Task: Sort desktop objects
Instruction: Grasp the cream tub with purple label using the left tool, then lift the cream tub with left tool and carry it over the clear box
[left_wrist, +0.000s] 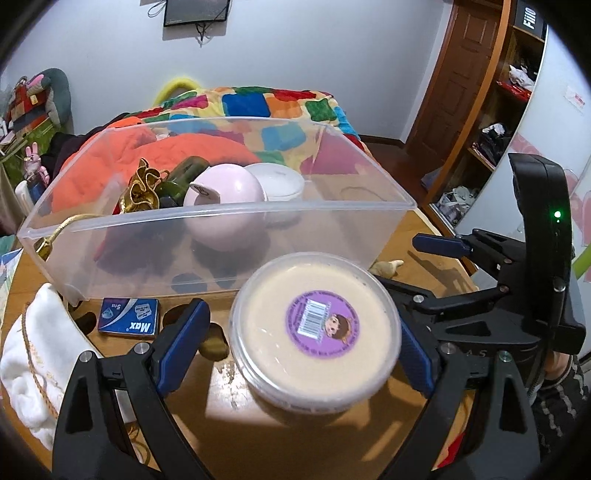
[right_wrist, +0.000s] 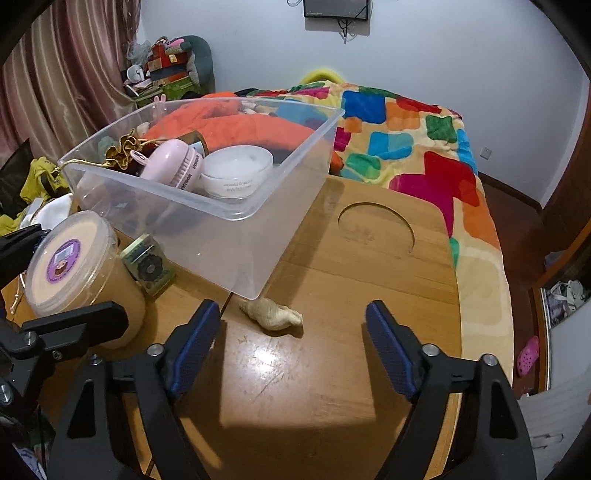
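Observation:
My left gripper (left_wrist: 301, 334) has its jaws wide open around a round cream tub (left_wrist: 314, 328) with a purple label, standing on the wooden table; only the right pad is near its side. The tub also shows in the right wrist view (right_wrist: 70, 266). Behind it stands a clear plastic bin (left_wrist: 221, 236) holding a pink ball-shaped device (left_wrist: 225, 188), a white jar (left_wrist: 277, 181), a green bottle and a gold pouch. My right gripper (right_wrist: 291, 350) is open and empty above the table, just behind a beige conch shell (right_wrist: 271, 314).
A blue Max box (left_wrist: 129, 318) and a white drawstring bag (left_wrist: 37, 354) lie left of the tub. A small green patterned box (right_wrist: 147, 264) stands by the bin. The table (right_wrist: 332, 369) has a round recess (right_wrist: 376, 229). A colourful bed lies beyond.

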